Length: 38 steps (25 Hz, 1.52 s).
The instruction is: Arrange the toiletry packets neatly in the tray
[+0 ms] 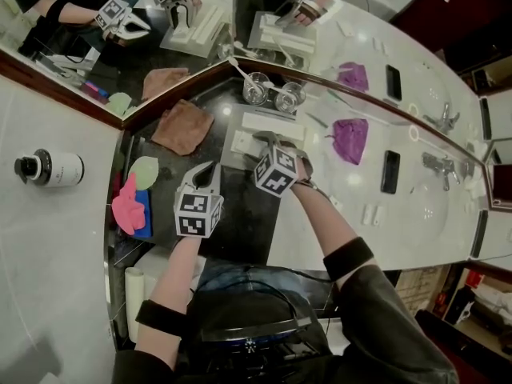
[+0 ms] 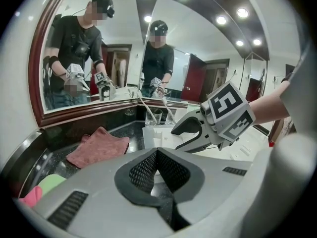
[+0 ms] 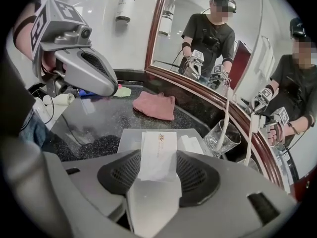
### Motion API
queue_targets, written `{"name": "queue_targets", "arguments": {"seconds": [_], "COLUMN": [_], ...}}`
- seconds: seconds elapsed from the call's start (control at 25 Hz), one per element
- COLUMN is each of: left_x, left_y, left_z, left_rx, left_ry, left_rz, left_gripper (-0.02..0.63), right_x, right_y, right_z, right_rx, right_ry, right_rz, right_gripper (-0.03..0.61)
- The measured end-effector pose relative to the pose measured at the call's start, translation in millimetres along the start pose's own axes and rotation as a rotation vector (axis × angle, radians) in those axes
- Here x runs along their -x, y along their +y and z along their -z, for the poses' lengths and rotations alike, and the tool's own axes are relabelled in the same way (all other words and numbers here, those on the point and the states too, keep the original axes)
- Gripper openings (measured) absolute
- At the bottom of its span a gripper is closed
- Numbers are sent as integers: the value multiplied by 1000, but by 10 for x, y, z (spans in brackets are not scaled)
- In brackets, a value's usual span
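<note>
Pinched between the pads of the right gripper (image 3: 157, 171): a flat white toiletry packet (image 3: 158, 150), filling the gap from pad to pad and sticking forward beyond the tips, small gold print at its far end. Pointed steeply down, with that free end out over the white tray (image 3: 130, 139); impossible to tell whether touching the tray floor or just above it. Just to the right of the held packet, lying flat inside the tray, a second, smaller white packet (image 3: 191, 144). Beyond the tray's right corner, two clear glasses (image 3: 221, 138), each with a white toothbrush standing in it, close against the wooden mirror frame. Behind the tray, on the dark speckled counter (image 3: 94, 118), a crumpled pink cloth (image 3: 154, 104), apart from the tray. Over to the left, the left gripper (image 2: 157, 151), pressed fully together with nothing between the pads, hovering above the counter's near side, beside the right gripper and short of the tray. Farther left at the counter's end, pink and green pieces (image 1: 132, 202) in a small heap. On the white wall beside the mirror, a soap bottle (image 3: 125, 5). Off to the right, on the pale counter past the tray, a purple bundle (image 1: 350, 140) and a black phone (image 1: 390, 171).
</note>
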<state>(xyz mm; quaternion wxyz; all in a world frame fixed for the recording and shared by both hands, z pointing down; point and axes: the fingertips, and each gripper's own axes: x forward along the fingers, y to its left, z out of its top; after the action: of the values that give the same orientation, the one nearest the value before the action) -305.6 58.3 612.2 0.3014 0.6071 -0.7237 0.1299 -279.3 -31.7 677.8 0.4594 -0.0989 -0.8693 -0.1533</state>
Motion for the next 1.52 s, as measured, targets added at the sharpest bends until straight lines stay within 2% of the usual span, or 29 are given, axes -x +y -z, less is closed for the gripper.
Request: {"name": "queue_targets", "arguments": {"seconds": [0.24, 0.56, 0.72, 0.76, 0.84, 1.0, 1.2, 1.52], "left_x": [-8, 26, 67, 94, 144, 221, 321, 346], "left_y": [11, -29, -92, -135, -210, -386, -707, -1467], "left_z": [58, 40, -28, -67, -131, -246, -346, -417], "left_rx": [3, -3, -12, -14, -27, -46, -79, -126], "left_ry": [3, 3, -8, -10, -18, -36, -50, -60], "left_rz": [-9, -10, -16, -14, -18, -15, 8, 98], "left_gripper": [2, 2, 2, 2, 2, 2, 2, 2], "right_x": [-20, 117, 321, 395, 557, 901, 1342, 2207], "right_y": [-34, 14, 66, 57, 37, 34, 89, 12], "right_z": [16, -64, -108, -121, -132, -115, 81, 763], "right_rx": [-2, 9, -2, -12, -48, -136, -218, -567], "right_ry": [0, -27, -58, -69, -94, -150, -199, -307], "right_rz": [13, 9, 9, 24, 52, 69, 82, 156], "right_gripper": [277, 264, 194, 151, 79, 22, 17, 17]}}
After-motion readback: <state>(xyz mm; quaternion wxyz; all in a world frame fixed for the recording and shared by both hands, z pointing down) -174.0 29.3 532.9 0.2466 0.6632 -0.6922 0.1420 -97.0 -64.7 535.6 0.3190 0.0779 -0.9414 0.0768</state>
